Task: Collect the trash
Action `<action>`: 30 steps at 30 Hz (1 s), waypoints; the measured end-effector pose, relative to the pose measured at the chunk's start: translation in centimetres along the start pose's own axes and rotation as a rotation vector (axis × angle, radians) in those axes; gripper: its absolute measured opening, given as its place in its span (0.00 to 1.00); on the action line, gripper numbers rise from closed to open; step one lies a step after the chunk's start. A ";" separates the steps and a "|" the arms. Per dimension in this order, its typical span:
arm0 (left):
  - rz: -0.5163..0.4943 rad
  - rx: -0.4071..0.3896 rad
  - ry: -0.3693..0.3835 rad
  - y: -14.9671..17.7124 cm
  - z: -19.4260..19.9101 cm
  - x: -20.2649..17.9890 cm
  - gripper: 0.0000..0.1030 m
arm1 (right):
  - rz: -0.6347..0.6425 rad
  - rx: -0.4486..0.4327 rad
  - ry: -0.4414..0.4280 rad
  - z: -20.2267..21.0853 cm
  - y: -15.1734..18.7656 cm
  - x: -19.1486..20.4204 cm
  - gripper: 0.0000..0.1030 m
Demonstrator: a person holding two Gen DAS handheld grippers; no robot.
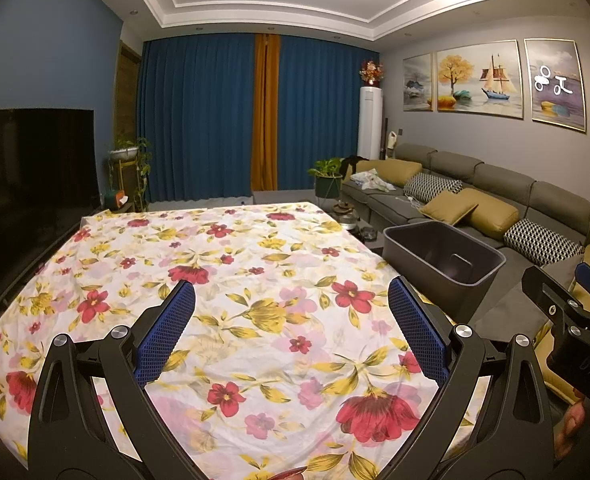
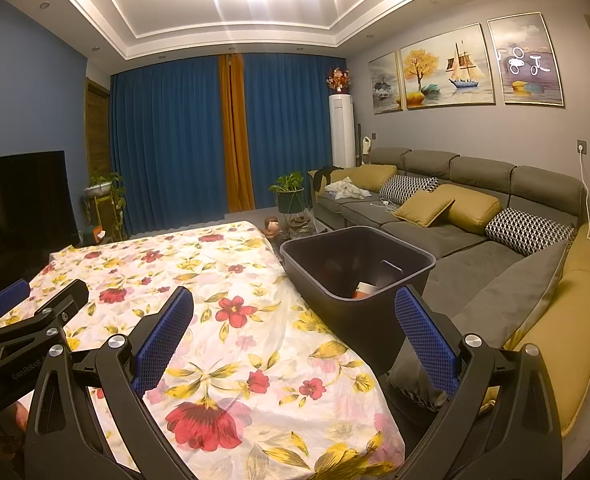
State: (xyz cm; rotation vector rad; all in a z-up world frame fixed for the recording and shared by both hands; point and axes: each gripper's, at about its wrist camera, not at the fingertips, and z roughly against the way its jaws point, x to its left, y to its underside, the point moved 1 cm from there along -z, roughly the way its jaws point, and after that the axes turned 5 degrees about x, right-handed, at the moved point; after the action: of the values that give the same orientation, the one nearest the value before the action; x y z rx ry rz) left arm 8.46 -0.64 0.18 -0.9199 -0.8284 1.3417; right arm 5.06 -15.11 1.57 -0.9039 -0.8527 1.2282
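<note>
Both grippers spread wide, nothing between the pads: left gripper (image 1: 291, 336) hangs over the near part of the floral cloth (image 1: 231, 280), right gripper (image 2: 295, 344) sits over the cloth's right edge with its right pad overlapping the bin in view. A bit of a hand shows low under each tool, no detail. Cloth looks bare in both views, only printed flowers, no loose trash on it that I can make out. Just past the right edge of the table stands the dark bin (image 2: 359, 316), set against the sofa (image 2: 475, 248); inside it, in the right wrist view, something white and orange (image 2: 365, 289) lies at the bottom, likely trash, too small to name; the left wrist view shows only the bin's dark inside. Judging by that, collecting looks mostly or fully done: table cleared, stuff in bin. Possibly left: white clutter far off on the sofa seat (image 2: 347, 191), could be clothes rather than trash, can't tell
</note>
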 end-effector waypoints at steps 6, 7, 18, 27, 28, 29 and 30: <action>0.000 -0.002 -0.001 -0.1 0.0 0.0 0.93 | 0.000 0.000 0.000 0.0 0.0 0.0 0.94; 0.000 -0.002 -0.001 -0.1 0.0 0.0 0.93 | 0.000 0.000 -0.001 0.0 0.0 0.0 0.94; 0.001 -0.003 -0.002 -0.2 0.1 0.1 0.93 | 0.001 0.001 -0.001 0.0 0.0 0.0 0.94; -0.002 -0.003 -0.002 -0.1 0.0 0.0 0.93 | -0.002 0.000 0.001 -0.1 -0.1 -0.1 0.94; -0.002 -0.003 -0.001 -0.1 0.1 0.1 0.93 | -0.002 0.000 0.000 -0.1 -0.1 -0.1 0.94; -0.001 -0.004 -0.001 -0.1 0.1 0.0 0.93 | -0.002 0.000 0.000 -0.1 -0.1 -0.1 0.94; -0.002 -0.004 -0.001 -0.1 0.1 0.0 0.93 | -0.002 -0.001 0.000 -0.1 -0.1 -0.1 0.94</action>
State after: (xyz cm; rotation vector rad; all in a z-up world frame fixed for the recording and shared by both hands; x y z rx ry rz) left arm 8.41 -0.68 0.35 -0.9212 -0.8327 1.3397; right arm 5.16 -15.22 1.65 -0.9035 -0.8536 1.2262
